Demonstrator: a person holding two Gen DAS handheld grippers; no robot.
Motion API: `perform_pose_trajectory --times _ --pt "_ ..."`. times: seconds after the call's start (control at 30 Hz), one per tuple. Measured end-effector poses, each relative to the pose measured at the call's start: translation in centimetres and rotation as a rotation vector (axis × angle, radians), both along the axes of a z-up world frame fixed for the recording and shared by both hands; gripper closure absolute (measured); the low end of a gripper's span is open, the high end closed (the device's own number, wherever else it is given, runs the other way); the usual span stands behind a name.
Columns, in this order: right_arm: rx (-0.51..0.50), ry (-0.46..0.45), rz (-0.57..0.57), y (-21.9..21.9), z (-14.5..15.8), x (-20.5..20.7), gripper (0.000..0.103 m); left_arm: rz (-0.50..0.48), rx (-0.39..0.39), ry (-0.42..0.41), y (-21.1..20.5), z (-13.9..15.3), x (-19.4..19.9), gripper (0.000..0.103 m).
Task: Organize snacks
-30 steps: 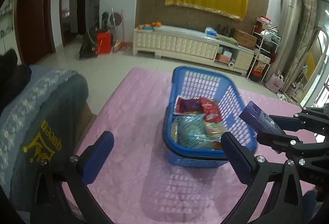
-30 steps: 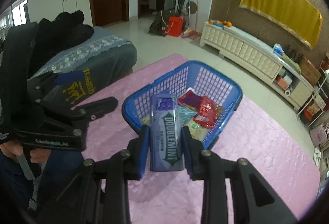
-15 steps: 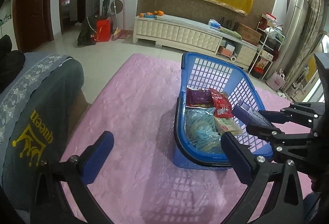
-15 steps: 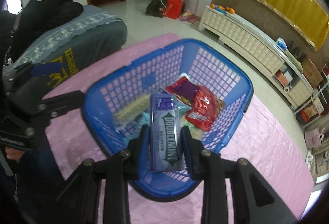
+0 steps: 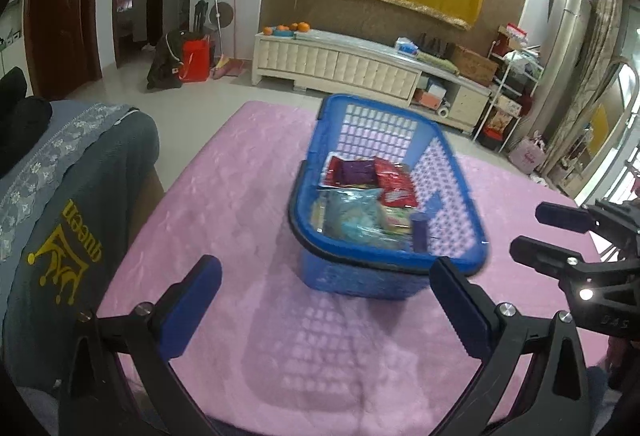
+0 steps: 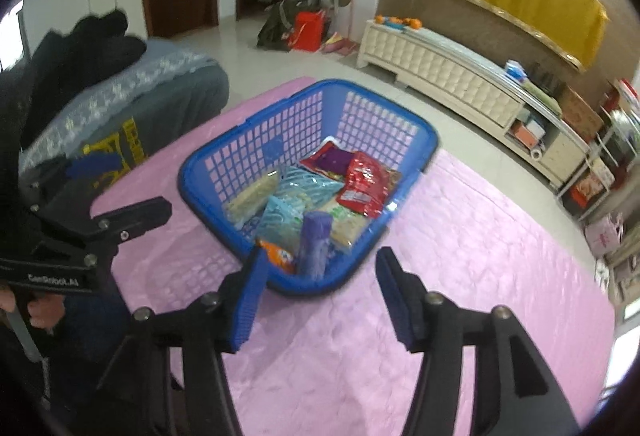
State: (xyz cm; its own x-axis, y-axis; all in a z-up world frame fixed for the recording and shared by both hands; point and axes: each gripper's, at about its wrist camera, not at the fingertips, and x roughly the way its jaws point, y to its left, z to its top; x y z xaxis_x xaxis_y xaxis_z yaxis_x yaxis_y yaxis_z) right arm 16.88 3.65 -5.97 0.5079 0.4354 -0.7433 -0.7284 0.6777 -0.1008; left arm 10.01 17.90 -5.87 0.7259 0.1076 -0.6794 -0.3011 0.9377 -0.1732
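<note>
**Gum pack in the basket**

One purple gum pack [image 6: 316,246] stands tilted inside the one blue basket [image 6: 424,132] on the pink mat [image 6: 480,256], among about six snack bags. Right gripper [image 6: 320,296] is opening, nothing between its fingers. Left gripper [image 5: 324,308] gapes wide, empty.

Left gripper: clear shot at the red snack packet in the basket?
Probably yes. The left gripper is open and empty, the blue basket is open-topped, and the red packet lies uncovered on top.
</note>
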Motion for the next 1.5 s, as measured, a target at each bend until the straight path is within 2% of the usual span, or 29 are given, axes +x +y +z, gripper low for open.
perform_pose_trajectory --times 0.17,0.27,0.43,0.5,0.53,0.57,0.67,0.73,0.8,0.93,1.07,1.2,1.5 --pt "0.11 -0.017 -0.108 -4.8 1.9 -2.9 0.037 -0.044 0.073 -0.04 -3.7 1.8 -2.5 0.0" --pt "0.154 -0.029 -0.161 -6.8 2.6 -4.4 0.03 -0.076 0.056 -0.071 -5.9 2.8 -4.0 0.0" --pt "0.225 -0.08 -0.249 -10.3 3.4 -7.2 0.027 -0.136 0.041 -0.128 -9.1 4.1 -6.4 0.0" --pt "0.255 -0.086 -0.271 -11.5 3.6 -8.4 0.014 -0.154 0.044 -0.147 -10.3 4.6 -7.1 0.0" --pt "0.26 -0.089 -0.275 -11.8 3.7 -8.7 0.004 -0.165 0.052 -0.154 -10.9 4.9 -7.5 0.0" --pt "0.267 -0.096 -0.288 -12.2 3.7 -9.2 0.0 -0.174 0.061 -0.157 -11.4 5.1 -7.8 0.0" --pt "0.276 -0.142 -0.324 -13.1 3.6 -10.9 0.0 -0.203 0.089 -0.176 -13.0 5.7 -8.8 0.0" --pt "0.256 -0.212 -0.364 -13.6 3.7 -12.2 0.0 -0.221 0.077 -0.205 -13.5 6.1 -9.7 0.0" --pt "0.267 -0.242 -0.39 -14.2 3.5 -13.4 0.0 -0.233 0.07 -0.233 -14.0 6.6 -10.8 0.0" --pt "0.324 -0.23 -0.449 -16.0 3.5 -14.8 0.0 -0.246 0.106 -0.263 -15.2 7.1 -12.1 0.0" --pt "0.308 -0.263 -0.505 -16.8 3.4 -16.2 0.0 -0.266 0.116 -0.288 -16.5 7.3 -13.2 0.0" --pt "0.329 -0.253 -0.497 -17.4 3.2 -17.4 0.0 -0.267 0.158 -0.288 -17.6 7.2 -13.5 0.0" --pt "0.328 -0.245 -0.502 -18.0 3.0 -17.9 0.0 -0.261 0.154 -0.267 -17.7 6.4 -13.7 0.0"
